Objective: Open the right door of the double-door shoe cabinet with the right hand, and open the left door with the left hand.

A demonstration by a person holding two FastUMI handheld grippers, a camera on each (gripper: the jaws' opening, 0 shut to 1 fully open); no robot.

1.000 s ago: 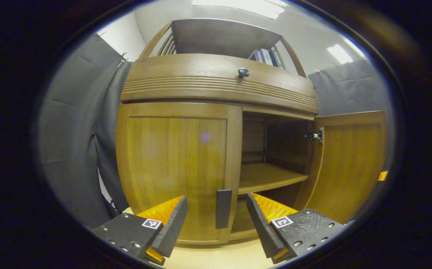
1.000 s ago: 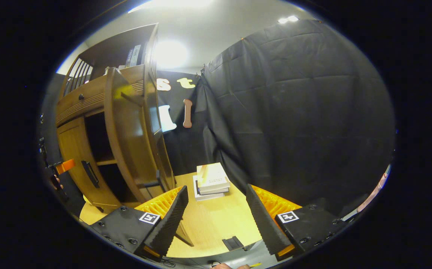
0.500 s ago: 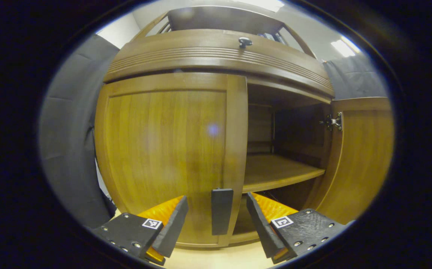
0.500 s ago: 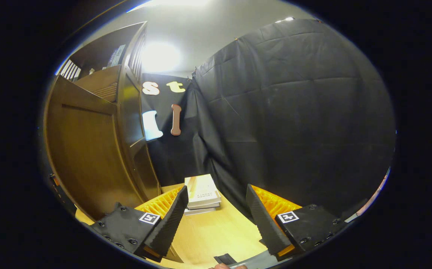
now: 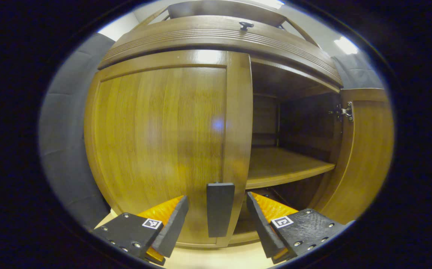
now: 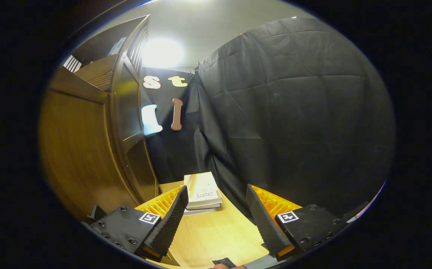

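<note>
Both grippers gape empty: left gripper (image 5: 217, 216) faces the shut left door's (image 5: 159, 142) handle (image 5: 220, 209). Right gripper (image 6: 216, 218) points past the open right door (image 6: 77, 157) toward books (image 6: 202, 188) on the tabletop (image 6: 216, 235).

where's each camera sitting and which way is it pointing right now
Left gripper view: rides the left claw, low and close, facing the closed left door and its handle, which lies between the open fingers; open compartment and shelf beyond.
Right gripper view: rides the right claw, facing the booth wall and stacked books; fingers open, holding nothing.
Shared: the swung-open right door, at the left in the right gripper view.
</note>
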